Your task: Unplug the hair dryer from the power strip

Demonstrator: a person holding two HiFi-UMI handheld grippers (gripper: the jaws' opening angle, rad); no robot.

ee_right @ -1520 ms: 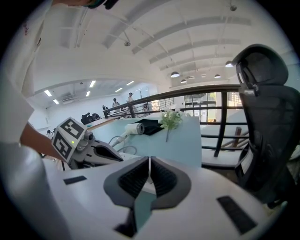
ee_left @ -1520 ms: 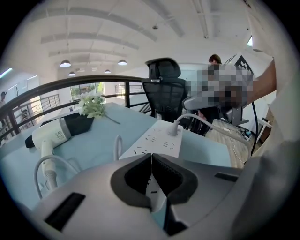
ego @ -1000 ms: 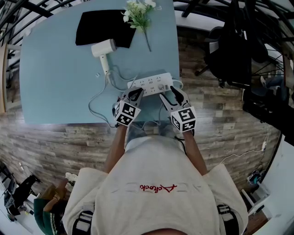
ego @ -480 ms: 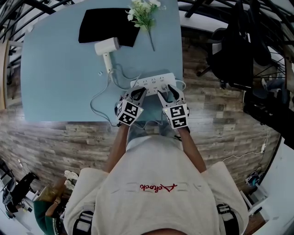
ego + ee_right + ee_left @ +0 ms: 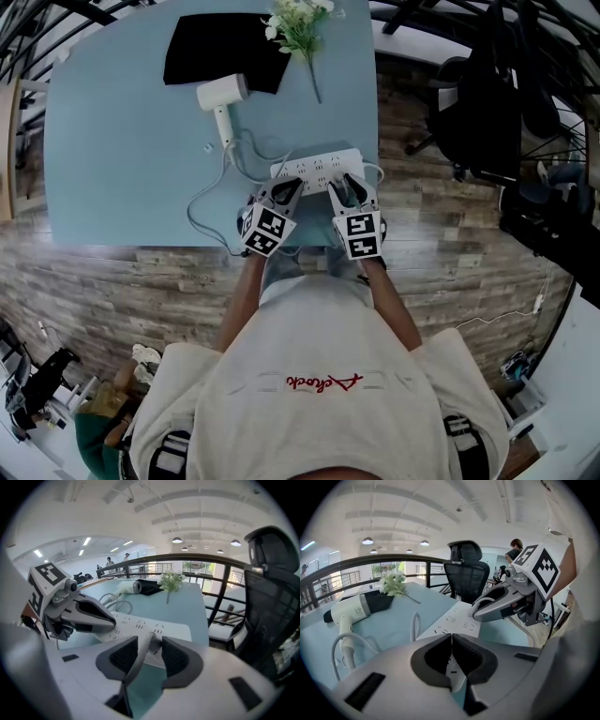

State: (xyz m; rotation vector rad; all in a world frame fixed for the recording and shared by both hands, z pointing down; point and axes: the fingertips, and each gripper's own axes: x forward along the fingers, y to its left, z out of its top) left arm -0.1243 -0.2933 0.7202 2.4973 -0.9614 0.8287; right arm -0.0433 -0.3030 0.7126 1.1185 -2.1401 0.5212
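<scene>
The white hair dryer (image 5: 221, 95) lies on its side on the table (image 5: 122, 159) (cord (image 5: 197, 202) looping loosely), beyond the flat white power strip (image 5: 317, 169).

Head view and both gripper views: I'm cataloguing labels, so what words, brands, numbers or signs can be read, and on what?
Nothing reads cleanly.
Shirt: red cursive logo, too stylised to read.
Hair dryer: small grey mark, too small to read.
Marker cubes: black-and-white square codes, no words.
Power strip: no print legible.

The right gripper (image 5: 348, 187) comes down and slides in closer to the power strip (image 5: 317, 170). Its jaws have just been closing a little, with the white plug (image 5: 153, 642) between them but not squeezed yet.
</scene>
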